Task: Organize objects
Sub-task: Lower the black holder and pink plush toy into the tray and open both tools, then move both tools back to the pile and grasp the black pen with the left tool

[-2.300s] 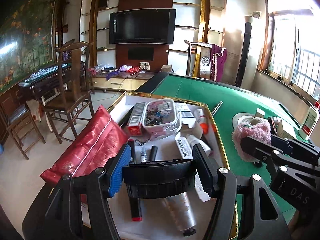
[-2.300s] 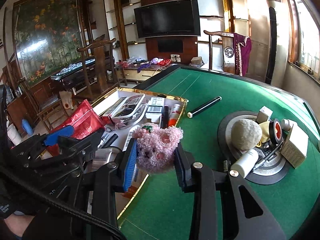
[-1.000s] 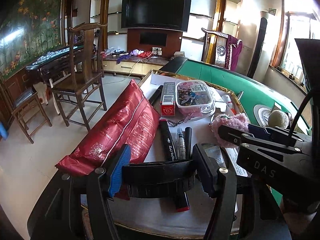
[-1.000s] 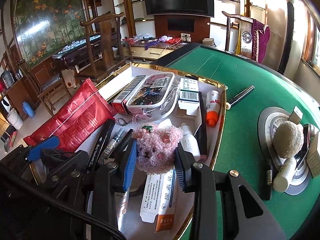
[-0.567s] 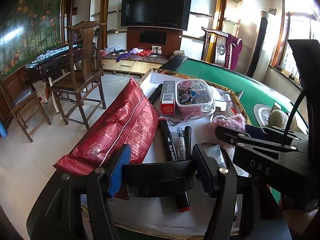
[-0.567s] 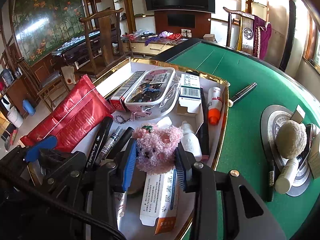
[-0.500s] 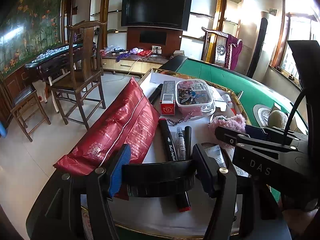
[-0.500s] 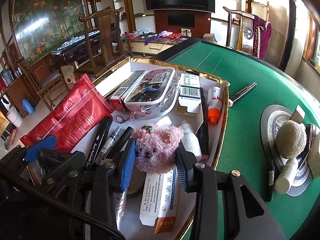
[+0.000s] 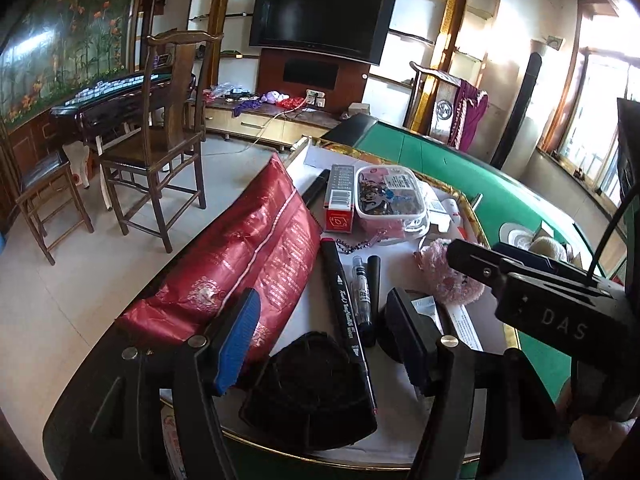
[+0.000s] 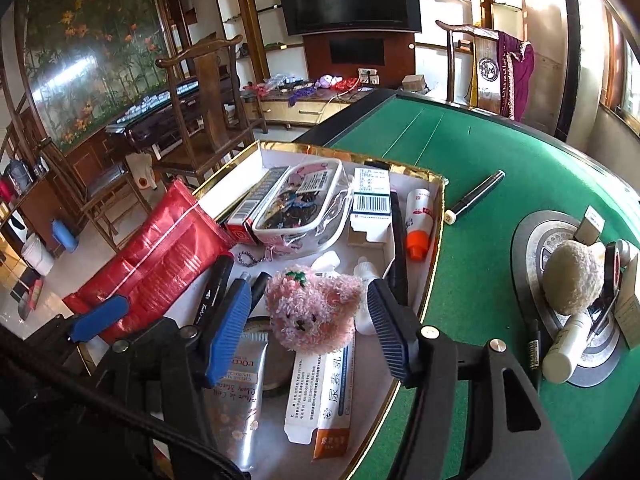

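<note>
A gold-rimmed white box point(image 10: 438, 216) on the green table holds several items. A pink plush toy point(image 10: 314, 312) lies in it on a white carton and a tin, between the spread fingers of my right gripper point(image 10: 310, 318), which is open. It also shows in the left wrist view point(image 9: 448, 272). My left gripper point(image 9: 324, 328) is open above a black fan-shaped object point(image 9: 308, 392) that lies at the box's near edge beside a black marker point(image 9: 346, 304).
A red foil bag point(image 9: 240, 268) lies along the box's left side. A clear pencil case point(image 10: 296, 208), cartons and tubes fill the box. A round tray point(image 10: 532, 248) at the right holds a beige plush ball point(image 10: 572, 276) and bottles. A black pen point(image 10: 474, 196) lies on the felt.
Both grippers have opened. The pink toy has dropped from the right gripper into the box. The black object has dropped from the left gripper onto the box's near edge.
</note>
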The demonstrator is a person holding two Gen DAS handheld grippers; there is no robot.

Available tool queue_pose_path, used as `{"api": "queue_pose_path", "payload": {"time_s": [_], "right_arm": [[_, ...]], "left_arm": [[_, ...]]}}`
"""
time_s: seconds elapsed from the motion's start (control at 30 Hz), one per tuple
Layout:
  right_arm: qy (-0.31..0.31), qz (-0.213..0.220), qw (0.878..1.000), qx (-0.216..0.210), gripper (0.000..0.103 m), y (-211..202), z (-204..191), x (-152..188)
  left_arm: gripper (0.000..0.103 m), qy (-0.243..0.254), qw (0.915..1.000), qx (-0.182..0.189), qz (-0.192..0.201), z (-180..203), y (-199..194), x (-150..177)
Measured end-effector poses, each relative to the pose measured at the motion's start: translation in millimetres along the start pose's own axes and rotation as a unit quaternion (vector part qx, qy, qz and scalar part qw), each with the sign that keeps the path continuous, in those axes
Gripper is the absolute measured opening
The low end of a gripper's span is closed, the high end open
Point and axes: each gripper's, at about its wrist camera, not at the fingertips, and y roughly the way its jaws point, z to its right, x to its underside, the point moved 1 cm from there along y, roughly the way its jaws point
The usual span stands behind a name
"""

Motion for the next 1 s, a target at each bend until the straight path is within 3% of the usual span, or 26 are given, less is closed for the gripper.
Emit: {"api": "queue_pose_path", "payload": {"time_s": [0.4,0.53,0.67,0.77,0.9,0.97,1.0], "right_arm": [[0.027,0.044,0.998,-0.022,0.063,-42,31,4],[0.048,0.066,0.997,-0.018,0.067,-68,66,11],[0.076,0.082,0.994,0.013,0.069,-93,119,24],[0.106,0.086,0.990,0.040,0.069,-106,166,38],[0.157,0.083,0.983,0.052,0.069,-116,213,52],[0.181,0.093,0.978,0.044,0.069,-123,228,54],[0.189,0.101,0.976,0.041,0.069,-127,232,54]], "left_arm": [[0.062,0.000,0.9999,-0.005,0.010,12,-14,-4],[0.062,0.019,0.9997,-0.002,0.014,30,-22,-6],[0.062,0.061,0.9979,0.021,0.010,66,-24,-9],[0.062,0.096,0.9935,0.060,-0.017,99,-18,-17],[0.061,0.147,0.9768,0.129,-0.088,159,9,-44],[0.061,0.170,0.9691,0.140,-0.111,191,30,-61],[0.061,0.173,0.9697,0.129,-0.114,201,40,-69]]}}
